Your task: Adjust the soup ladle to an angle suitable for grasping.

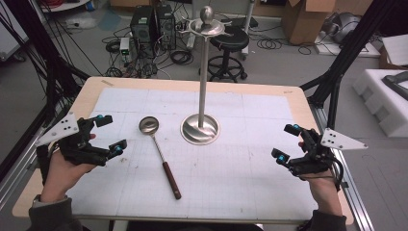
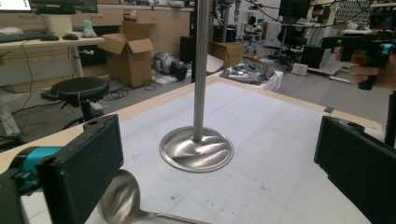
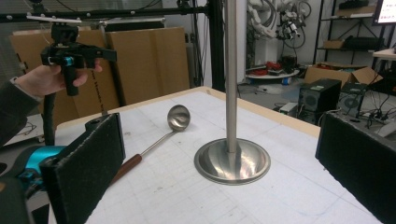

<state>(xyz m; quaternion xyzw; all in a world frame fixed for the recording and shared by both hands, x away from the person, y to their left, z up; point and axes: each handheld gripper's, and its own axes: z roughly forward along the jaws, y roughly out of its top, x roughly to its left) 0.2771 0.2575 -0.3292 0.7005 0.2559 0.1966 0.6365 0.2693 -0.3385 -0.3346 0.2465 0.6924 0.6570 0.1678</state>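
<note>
Left gripper (image 1: pixel 107 134) hovers wide open and empty over the counter's left side; right gripper (image 1: pixel 287 142) hovers likewise at the right, also wide and empty. Counter (image 1: pixel 96 86): wooden top covered by a white gridded mat (image 1: pixel 250 183). Room: workshop floor with cables, a black stool (image 1: pixel 230 44), computer towers (image 1: pixel 153 25) and cardboard boxes (image 1: pixel 302 19) beyond the far edge. Count: one ladle (image 1: pixel 159 151), one metal stand (image 1: pixel 202 86), two grippers. Ladle lies flat left of centre, bowl toward the far side, wooden handle toward the person, near the left gripper and just beside the stand's round base. Stand rises upright at mid-counter, between the grippers. Nothing covers the ladle.
</note>
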